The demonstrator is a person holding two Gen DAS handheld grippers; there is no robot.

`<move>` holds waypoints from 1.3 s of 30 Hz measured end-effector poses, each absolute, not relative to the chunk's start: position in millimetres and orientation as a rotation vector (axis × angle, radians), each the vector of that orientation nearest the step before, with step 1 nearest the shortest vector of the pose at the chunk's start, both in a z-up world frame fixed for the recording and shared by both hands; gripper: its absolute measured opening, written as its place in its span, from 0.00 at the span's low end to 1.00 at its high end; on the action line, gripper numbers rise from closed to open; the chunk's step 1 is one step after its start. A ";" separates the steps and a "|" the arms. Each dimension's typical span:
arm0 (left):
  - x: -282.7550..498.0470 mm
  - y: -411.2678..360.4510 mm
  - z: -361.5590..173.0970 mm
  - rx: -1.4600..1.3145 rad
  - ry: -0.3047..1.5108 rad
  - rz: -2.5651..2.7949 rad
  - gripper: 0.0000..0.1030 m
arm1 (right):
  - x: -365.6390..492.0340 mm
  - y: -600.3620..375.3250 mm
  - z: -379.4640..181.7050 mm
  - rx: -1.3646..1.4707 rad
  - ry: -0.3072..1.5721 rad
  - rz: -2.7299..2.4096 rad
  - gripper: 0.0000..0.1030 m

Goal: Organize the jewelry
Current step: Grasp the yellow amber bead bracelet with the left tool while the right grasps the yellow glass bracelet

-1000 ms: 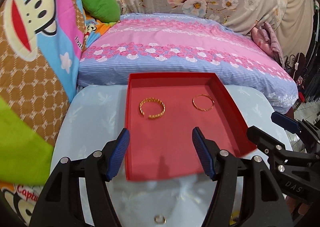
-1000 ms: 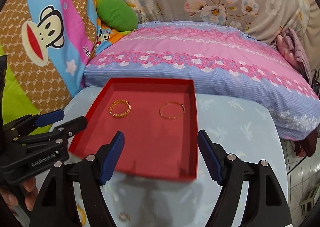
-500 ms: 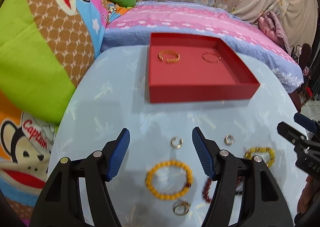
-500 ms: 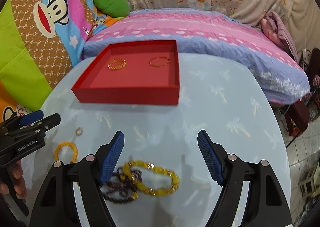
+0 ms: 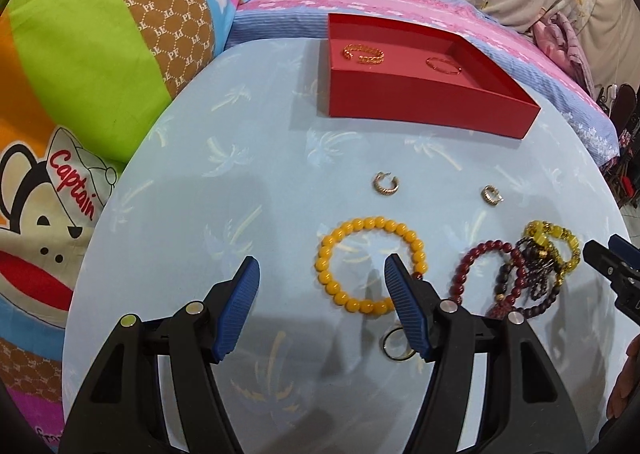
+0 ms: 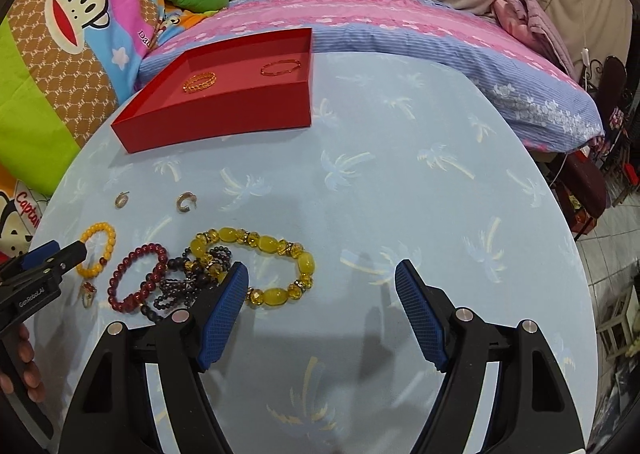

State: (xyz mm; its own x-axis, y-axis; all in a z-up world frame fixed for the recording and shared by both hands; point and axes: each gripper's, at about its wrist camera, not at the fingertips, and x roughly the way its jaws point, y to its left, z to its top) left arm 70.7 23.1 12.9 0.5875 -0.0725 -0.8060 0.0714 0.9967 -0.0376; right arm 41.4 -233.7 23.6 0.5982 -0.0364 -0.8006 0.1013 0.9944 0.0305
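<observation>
A red tray [image 5: 420, 102] [image 6: 224, 114] at the table's far side holds a gold chain bangle [image 5: 363, 53] [image 6: 199, 81] and a thin gold bangle [image 5: 443, 65] [image 6: 281, 67]. Loose on the table lie an orange bead bracelet [image 5: 370, 264] [image 6: 97, 250], a dark red bead bracelet [image 5: 486, 274] [image 6: 138, 278], a black bead bracelet [image 6: 188, 286], a yellow crystal bracelet [image 6: 256, 266] [image 5: 554, 244], two hoop earrings [image 5: 386, 183] [image 5: 492, 195] and a ring [image 5: 394, 343]. My left gripper [image 5: 320, 306] is open and empty above the orange bracelet's left side. My right gripper [image 6: 320, 310] is open and empty beside the yellow bracelet.
The round table [image 6: 400, 174] has a light blue palm-print cloth. A bed with pink and blue bedding [image 6: 400, 22] lies behind it. Cartoon-print cushions [image 5: 100, 74] stand at the left. Chairs and floor [image 6: 608, 174] are at the right.
Both grippers have pulled back from over the tray toward the table's near side. The loose bracelets, earrings and ring have come into view below them. Both stay open.
</observation>
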 end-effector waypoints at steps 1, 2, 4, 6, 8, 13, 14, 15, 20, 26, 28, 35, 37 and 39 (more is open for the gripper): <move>70.2 23.6 11.6 0.002 0.939 -0.081 0.60 | 41.9 -233.2 22.2 0.073 0.927 -0.081 0.71; 70.1 23.9 10.6 0.003 0.939 -0.079 0.60 | 42.6 -232.1 20.9 0.069 0.927 -0.082 0.71; 70.1 24.1 8.5 0.008 0.940 -0.077 0.60 | 43.6 -230.5 18.4 0.060 0.927 -0.085 0.71; 70.4 23.7 6.5 0.014 0.939 -0.069 0.60 | 46.0 -229.9 16.0 0.058 0.927 -0.088 0.70; 72.1 23.9 4.2 0.013 0.944 -0.067 0.60 | 48.2 -228.9 13.9 0.059 0.929 -0.089 0.69; 74.6 22.4 1.8 0.029 0.935 -0.058 0.60 | 56.4 -224.2 7.7 0.048 0.939 -0.088 0.63; 74.9 22.0 1.8 0.029 0.932 -0.058 0.60 | 57.2 -223.2 6.5 0.049 0.941 -0.086 0.62; 75.3 21.9 1.6 0.028 0.930 -0.059 0.59 | 58.0 -222.2 5.0 0.051 0.943 -0.084 0.60; 75.4 19.0 1.6 0.036 0.911 -0.072 0.48 | 57.3 -219.4 0.8 0.044 0.935 -0.081 0.52; 74.3 13.4 3.9 0.037 0.908 -0.109 0.24 | 54.2 -221.1 2.1 0.051 0.931 -0.069 0.28; 73.9 12.2 4.5 0.034 0.912 -0.124 0.15 | 53.5 -221.2 3.0 0.054 0.933 -0.063 0.20; 70.4 13.3 6.7 -0.022 0.933 -0.168 0.07 | 47.9 -224.6 5.2 0.080 0.942 -0.050 0.09; 68.8 13.2 7.7 -0.027 0.937 -0.171 0.07 | 44.2 -227.7 7.6 0.092 0.939 -0.051 0.09; 67.3 13.3 9.8 -0.031 0.937 -0.175 0.07 | 40.7 -231.3 11.9 0.104 0.930 -0.053 0.09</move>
